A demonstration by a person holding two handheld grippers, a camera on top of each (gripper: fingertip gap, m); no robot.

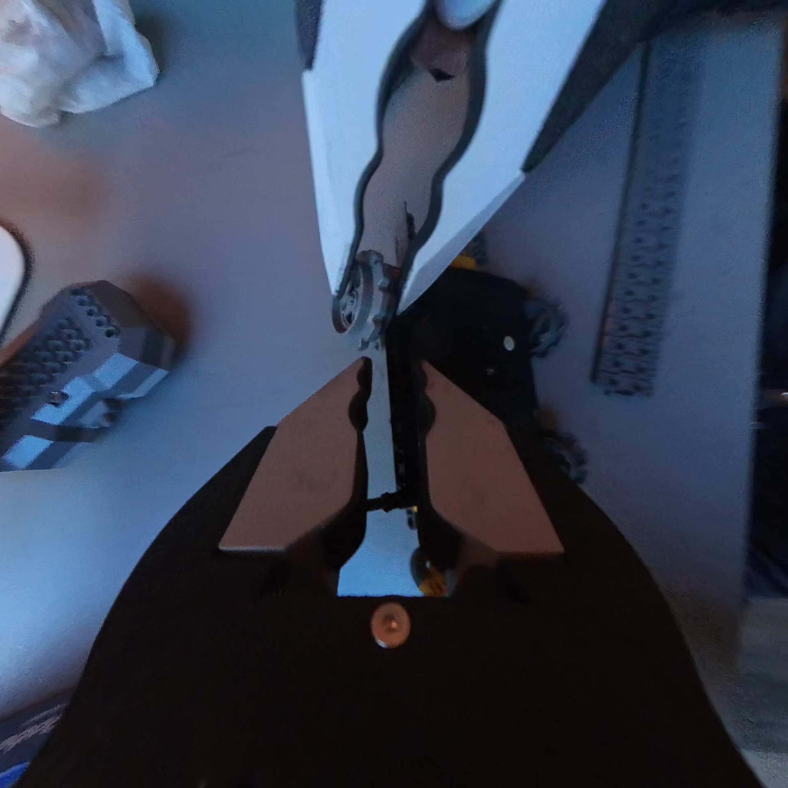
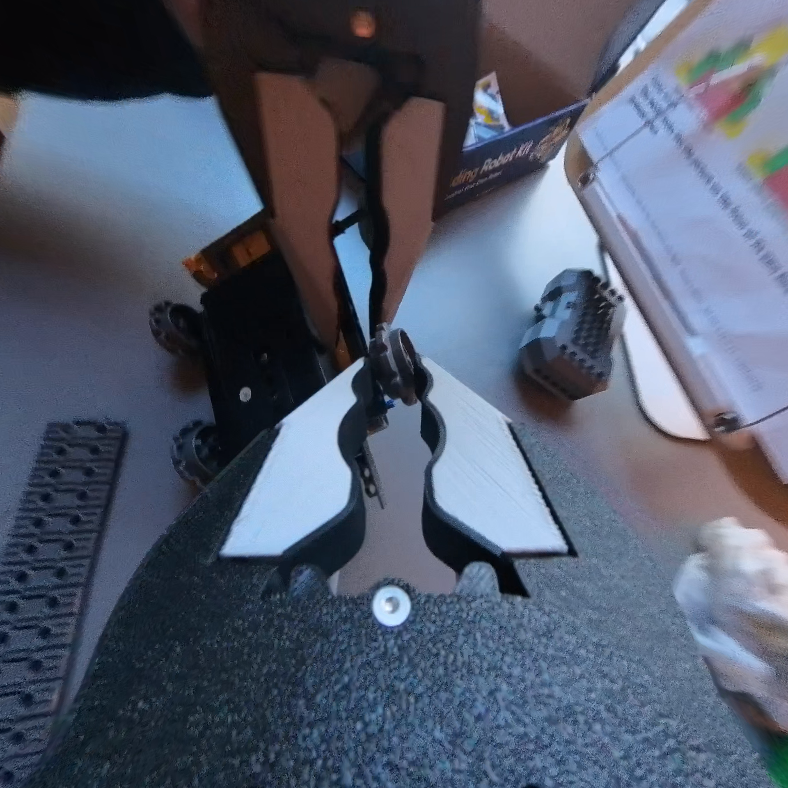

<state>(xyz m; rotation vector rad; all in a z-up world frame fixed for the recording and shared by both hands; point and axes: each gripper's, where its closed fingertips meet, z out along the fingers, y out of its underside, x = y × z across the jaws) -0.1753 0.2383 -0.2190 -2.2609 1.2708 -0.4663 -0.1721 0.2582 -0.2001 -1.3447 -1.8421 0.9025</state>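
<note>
between right gripper (image 2: 394,375) fingers: grey wheel (image 2: 394,371); left gripper (image 1: 394,375) grips black chassis (image 1: 460,332).

You're seeing dim, bluish light with warm brown shadows, soft motion blur throughout, and strong wide-angle bending at the edges.

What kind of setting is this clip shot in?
Probably a hobby or classroom workbench for building a robot kit: a kit box stands on the table, beside an instruction sheet, a black wheeled chassis and a perforated strip.
</note>
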